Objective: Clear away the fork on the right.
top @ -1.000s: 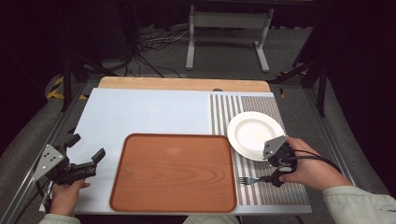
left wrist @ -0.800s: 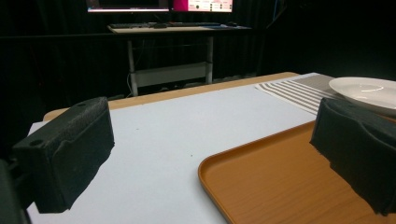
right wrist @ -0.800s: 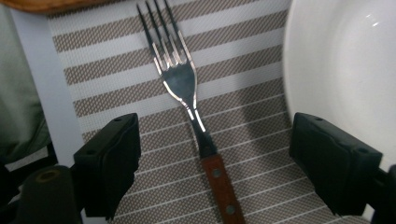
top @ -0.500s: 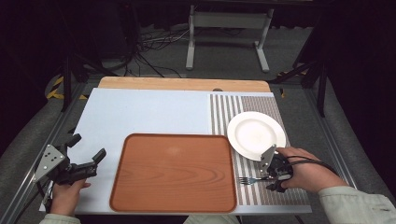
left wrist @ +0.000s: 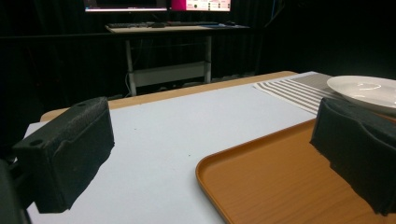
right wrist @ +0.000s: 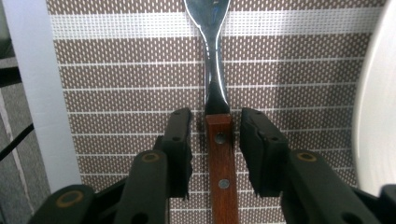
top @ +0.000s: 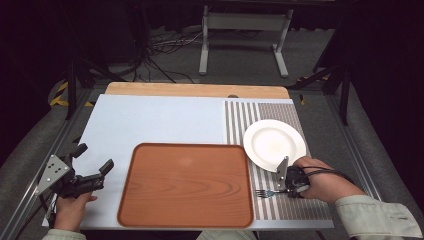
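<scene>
A fork (top: 264, 193) with a wooden handle (right wrist: 219, 158) and metal tines lies on the striped placemat (top: 239, 120), just right of the brown tray (top: 185, 185). My right gripper (top: 284, 190) is down over it. In the right gripper view its jaws (right wrist: 215, 116) stand open on either side of the handle, with a small gap on each side. A white plate (top: 274, 144) sits on the placemat just behind that hand. My left gripper (top: 95, 158) rests open at the table's front left, beside the tray, with nothing between its jaws (left wrist: 210, 140).
The tray's rim (left wrist: 210, 163) lies close in front of the left gripper. The plate's edge (right wrist: 379, 116) is right beside the right jaw. Bare pale blue table surface (top: 160, 120) stretches behind the tray. A wooden strip (top: 195, 90) borders the far edge.
My right gripper has moved down and toward the front edge, from beside the plate to the fork's handle, which now sits between its jaws. The left gripper has stayed still.
</scene>
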`<action>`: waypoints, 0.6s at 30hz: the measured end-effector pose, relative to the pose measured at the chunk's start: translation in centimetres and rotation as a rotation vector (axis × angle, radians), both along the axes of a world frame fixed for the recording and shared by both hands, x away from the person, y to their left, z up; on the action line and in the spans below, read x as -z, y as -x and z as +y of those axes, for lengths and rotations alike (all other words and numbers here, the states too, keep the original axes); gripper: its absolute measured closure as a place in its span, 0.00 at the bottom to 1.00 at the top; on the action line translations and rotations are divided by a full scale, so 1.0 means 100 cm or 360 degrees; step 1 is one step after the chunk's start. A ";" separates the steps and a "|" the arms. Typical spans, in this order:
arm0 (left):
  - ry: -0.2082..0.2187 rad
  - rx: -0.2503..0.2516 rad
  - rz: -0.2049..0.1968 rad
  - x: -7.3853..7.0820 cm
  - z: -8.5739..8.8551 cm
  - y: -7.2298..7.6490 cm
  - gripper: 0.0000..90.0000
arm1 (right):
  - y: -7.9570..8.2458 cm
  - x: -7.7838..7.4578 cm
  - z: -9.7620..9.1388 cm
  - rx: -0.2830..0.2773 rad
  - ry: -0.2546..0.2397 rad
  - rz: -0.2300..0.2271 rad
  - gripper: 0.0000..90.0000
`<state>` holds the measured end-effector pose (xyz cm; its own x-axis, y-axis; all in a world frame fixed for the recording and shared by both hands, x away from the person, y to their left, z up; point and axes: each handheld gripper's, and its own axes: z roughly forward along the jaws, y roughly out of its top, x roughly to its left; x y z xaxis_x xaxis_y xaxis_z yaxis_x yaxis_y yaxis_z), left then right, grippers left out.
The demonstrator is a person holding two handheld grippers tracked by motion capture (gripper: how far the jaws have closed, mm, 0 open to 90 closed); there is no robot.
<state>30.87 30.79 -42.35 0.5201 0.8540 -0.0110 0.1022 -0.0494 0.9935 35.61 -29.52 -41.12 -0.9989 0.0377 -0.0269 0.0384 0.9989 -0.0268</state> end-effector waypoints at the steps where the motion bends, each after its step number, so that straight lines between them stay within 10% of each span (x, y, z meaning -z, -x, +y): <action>1: 0.0001 0.0001 0.0000 0.000 0.000 0.000 0.00 | -0.001 0.000 0.000 -0.0006 0.0011 0.0004 0.75; 18: 0.0007 0.0001 -0.0001 -0.001 0.000 0.001 0.00 | 0.001 0.002 0.002 -0.0115 0.0071 -0.0014 0.87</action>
<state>30.79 30.77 -42.26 0.5204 0.8538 -0.0143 0.1016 -0.0453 0.9938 35.54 -29.28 -41.33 -0.9987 -0.0359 -0.0359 -0.0333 0.9969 -0.0713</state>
